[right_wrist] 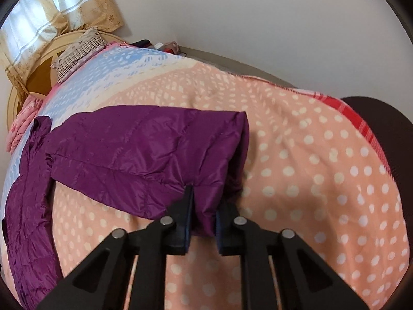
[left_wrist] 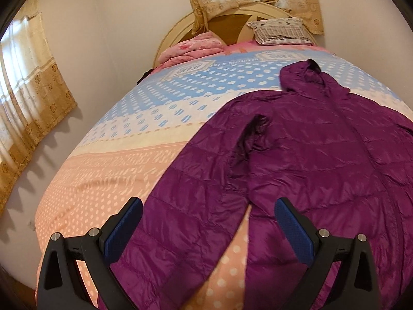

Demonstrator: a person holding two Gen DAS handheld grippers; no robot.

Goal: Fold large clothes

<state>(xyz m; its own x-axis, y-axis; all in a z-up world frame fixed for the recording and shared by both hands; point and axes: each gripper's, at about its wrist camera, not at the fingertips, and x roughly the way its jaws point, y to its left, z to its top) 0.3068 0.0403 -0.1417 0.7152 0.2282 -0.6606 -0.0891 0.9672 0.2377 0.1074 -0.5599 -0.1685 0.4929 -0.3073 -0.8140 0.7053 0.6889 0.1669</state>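
Right wrist: tongs pinch quilted purple sleeve.

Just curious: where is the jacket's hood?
In the left wrist view the hood lies at the upper right, on the blue dotted blanket, toward the striped pillow.

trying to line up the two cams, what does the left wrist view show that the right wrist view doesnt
Only the left wrist view: the open left gripper over one sleeve, and the jacket's front with its hood.
Only the right wrist view: the right gripper shut on the other sleeve's cuff, plus a red plaid patch.
Both: the purple jacket, the dotted bedspread and a striped pillow.
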